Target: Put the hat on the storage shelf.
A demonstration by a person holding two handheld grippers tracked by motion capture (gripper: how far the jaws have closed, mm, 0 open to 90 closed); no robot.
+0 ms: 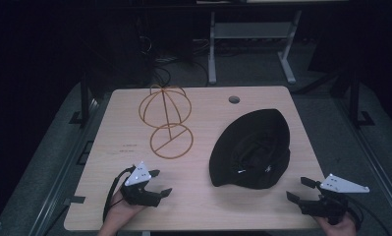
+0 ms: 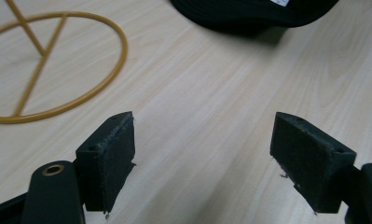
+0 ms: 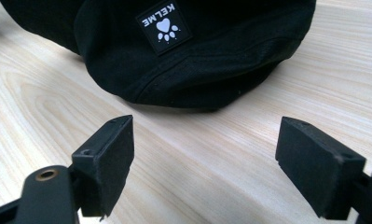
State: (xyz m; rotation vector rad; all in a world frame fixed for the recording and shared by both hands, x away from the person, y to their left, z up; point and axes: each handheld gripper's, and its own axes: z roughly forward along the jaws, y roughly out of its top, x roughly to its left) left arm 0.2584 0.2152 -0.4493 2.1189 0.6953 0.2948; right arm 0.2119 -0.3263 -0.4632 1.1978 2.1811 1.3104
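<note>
Both grippers sit wide open over the table (image 1: 198, 206), holding nothing: left gripper (image 1: 160, 183) near the gold wire stand (image 1: 167, 124), right gripper (image 1: 297, 189) just beside the black hat (image 1: 250, 147).

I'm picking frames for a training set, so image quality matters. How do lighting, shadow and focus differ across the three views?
High view: dim, the room black, the hat a dark mass with little detail. Left gripper view: bright, wood grain of the table crisp, near jaws slightly soft, a shadow under the hat's edge. Right gripper view: bright, the hat's label readable, soft sheen on the table.
</note>
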